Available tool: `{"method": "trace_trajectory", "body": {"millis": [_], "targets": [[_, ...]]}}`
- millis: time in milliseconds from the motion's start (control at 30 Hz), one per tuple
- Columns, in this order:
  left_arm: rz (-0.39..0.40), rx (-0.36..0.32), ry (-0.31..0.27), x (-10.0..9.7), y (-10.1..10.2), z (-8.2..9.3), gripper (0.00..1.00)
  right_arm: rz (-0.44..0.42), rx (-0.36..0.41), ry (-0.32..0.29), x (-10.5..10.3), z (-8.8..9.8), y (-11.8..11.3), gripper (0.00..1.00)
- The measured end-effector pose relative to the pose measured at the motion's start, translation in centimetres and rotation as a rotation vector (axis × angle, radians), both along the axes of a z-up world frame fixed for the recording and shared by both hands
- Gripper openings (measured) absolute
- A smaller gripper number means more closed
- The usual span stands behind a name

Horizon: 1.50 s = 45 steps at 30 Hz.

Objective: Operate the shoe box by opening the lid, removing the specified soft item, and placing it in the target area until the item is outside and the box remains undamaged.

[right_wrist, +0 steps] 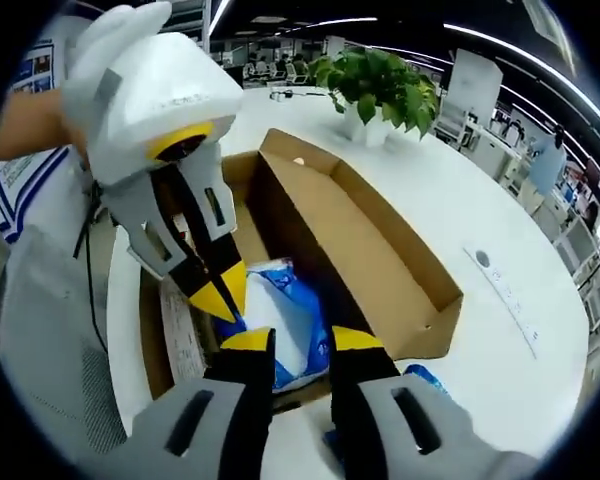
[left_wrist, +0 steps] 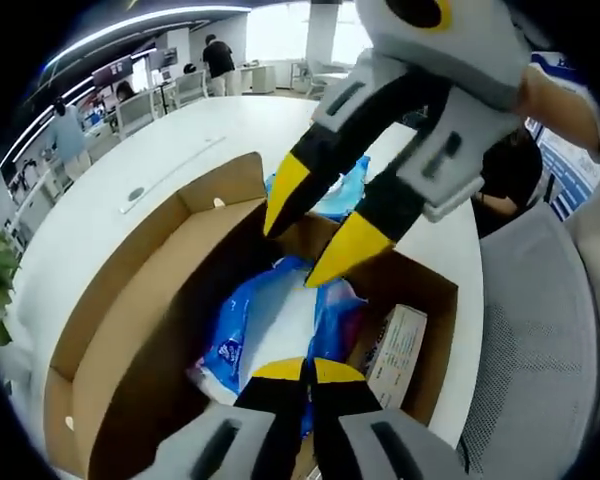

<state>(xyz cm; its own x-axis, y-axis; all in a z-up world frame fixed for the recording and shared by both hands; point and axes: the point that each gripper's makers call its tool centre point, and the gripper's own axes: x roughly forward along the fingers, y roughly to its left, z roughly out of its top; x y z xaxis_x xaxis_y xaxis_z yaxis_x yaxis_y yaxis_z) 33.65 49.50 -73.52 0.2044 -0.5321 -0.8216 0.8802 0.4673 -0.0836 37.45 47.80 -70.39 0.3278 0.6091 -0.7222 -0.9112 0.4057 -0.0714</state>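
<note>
A cardboard box (left_wrist: 130, 330) is seen on a white table (left_wrist: 130, 170) with its lid folded back, and a blue-and-white soft packet (left_wrist: 270, 320) lies inside it. The left gripper (left_wrist: 307, 371) is held at the packet's near end with jaws pressed together. The right gripper (left_wrist: 305, 232) is poised above the packet's far end with jaws spread.

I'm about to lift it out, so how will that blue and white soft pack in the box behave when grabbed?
The blue and white pack looks like a wrinkled plastic wrapper, so it will probably flop and sag. It seems soft and likely light. The glossy film may slip between the jaws of the right gripper, now open above it.
</note>
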Motion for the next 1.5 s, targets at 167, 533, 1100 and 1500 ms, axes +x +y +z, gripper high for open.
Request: {"method": "trace_trajectory", "body": {"millis": [167, 533, 1100, 1500], "targets": [[-0.004, -0.001, -0.006, -0.1, 0.0, 0.1, 0.00, -0.019, 0.007, -0.003, 1.0, -0.7, 1.0, 0.09], [0.011, -0.011, -0.012, -0.2, 0.4, 0.3, 0.00, -0.006, -0.047, 0.017, 1.4, -2.5, 1.1, 0.04], [0.072, -0.046, -0.028, 0.0, 1.0, 2.2, 0.00, 0.026, -0.009, -0.010, 0.9, -0.7, 1.8, 0.00], [0.094, -0.060, -0.056, -0.4, 1.4, 5.6, 0.00, 0.051, 0.057, -0.062, 0.3, 3.2, 1.9, 0.00]]}}
